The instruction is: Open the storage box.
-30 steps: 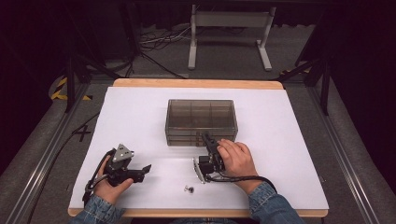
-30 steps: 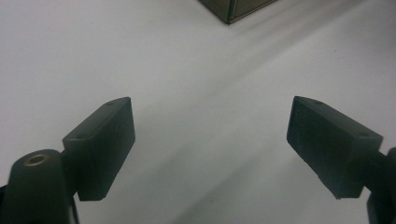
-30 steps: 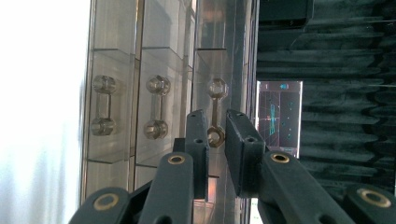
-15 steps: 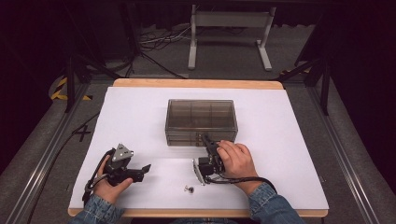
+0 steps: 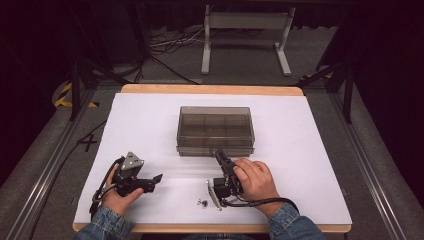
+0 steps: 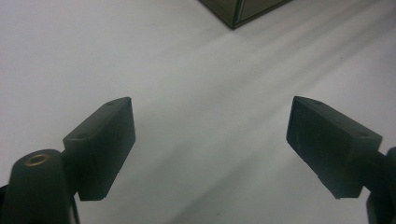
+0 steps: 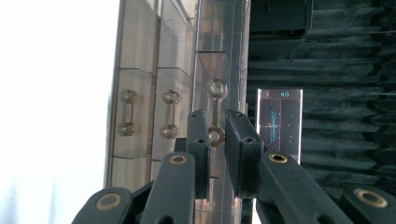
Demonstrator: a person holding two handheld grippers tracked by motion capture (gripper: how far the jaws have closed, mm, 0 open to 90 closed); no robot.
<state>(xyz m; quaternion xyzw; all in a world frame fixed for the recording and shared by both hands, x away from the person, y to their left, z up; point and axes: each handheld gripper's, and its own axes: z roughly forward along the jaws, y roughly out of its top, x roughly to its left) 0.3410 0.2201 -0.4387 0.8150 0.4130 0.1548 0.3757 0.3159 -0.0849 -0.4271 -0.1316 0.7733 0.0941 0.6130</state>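
A smoky clear plastic compartment box (image 5: 215,129) stands lid down in the middle of the white table (image 5: 310,150). My right gripper (image 5: 219,154) lies on its side against the box's front wall. In the right gripper view its jaws (image 7: 215,116) stand almost together, pinched on the lower end of a small clear latch (image 7: 216,93) at the box's lid edge. My left gripper (image 5: 157,179) rests on the table at the front left, pointing right. Its jaws (image 6: 210,105) are wide open over bare white surface, with the box's corner (image 6: 243,9) far ahead.
A small metal part (image 5: 202,202) lies on the table by the front edge, just left of the right hand. Beyond the table's far edge stand a metal frame (image 5: 245,30) and cables on a dark floor.
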